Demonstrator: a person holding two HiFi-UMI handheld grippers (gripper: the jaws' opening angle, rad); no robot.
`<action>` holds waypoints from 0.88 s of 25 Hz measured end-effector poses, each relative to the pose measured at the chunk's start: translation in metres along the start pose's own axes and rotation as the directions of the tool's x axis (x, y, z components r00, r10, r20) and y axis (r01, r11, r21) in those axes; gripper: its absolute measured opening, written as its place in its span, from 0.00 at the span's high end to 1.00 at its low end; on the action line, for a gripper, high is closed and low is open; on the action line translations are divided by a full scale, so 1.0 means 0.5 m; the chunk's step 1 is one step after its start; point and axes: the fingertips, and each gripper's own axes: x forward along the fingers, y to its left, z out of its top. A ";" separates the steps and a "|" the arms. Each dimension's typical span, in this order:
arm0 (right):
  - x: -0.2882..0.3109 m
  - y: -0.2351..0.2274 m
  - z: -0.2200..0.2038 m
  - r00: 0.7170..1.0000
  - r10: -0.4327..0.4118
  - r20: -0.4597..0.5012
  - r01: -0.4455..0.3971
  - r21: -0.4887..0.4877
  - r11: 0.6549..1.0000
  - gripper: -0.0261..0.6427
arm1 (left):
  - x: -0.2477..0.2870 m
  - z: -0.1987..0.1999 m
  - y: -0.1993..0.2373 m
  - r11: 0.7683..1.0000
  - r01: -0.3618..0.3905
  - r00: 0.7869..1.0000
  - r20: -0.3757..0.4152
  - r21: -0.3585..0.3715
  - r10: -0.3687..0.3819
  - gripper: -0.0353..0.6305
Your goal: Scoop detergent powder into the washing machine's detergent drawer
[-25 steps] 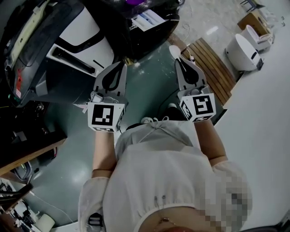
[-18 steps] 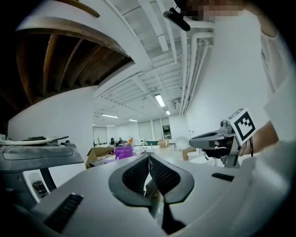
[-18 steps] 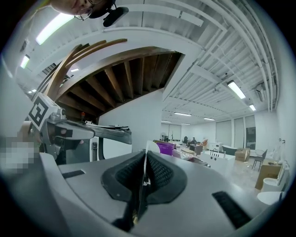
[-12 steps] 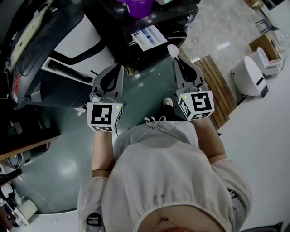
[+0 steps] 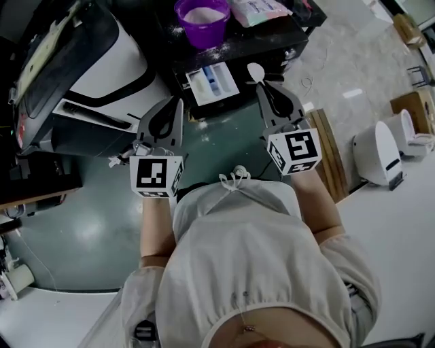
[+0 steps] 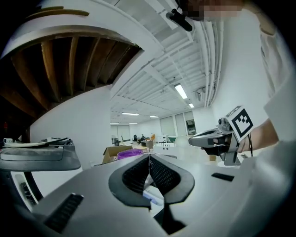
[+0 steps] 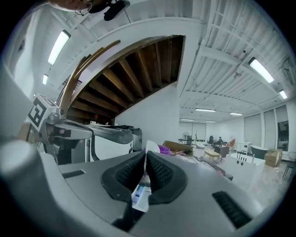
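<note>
Progress looks early: right gripper is clamped on spoon, just right of open drawer. Left gripper has jaws together, empty. Powder fills cup, far centre.

Cut-offs, head view
Packet clipped by top edge; spoon handle buried in jaws of right gripper

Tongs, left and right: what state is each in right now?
Left tongs: closed, nothing between them.
Right tongs: closed on a spoon.
</note>
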 end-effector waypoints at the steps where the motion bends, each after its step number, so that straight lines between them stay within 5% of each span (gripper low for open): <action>1: 0.010 -0.018 -0.001 1.000 0.013 0.000 -0.013 -0.003 1.000 0.94 | 0.016 0.001 -0.005 1.000 -0.012 1.000 -0.001 -0.001 0.012 0.91; 10: 0.120 -0.092 0.006 0.993 0.116 -0.002 -0.116 0.020 0.993 0.94 | 0.115 -0.002 0.005 0.998 -0.070 0.997 -0.026 0.007 0.070 0.91; 22: 0.371 -0.120 0.044 0.978 0.203 -0.056 -0.205 -0.045 0.978 0.94 | 0.268 0.018 0.172 0.996 -0.087 0.996 0.009 0.000 0.087 0.91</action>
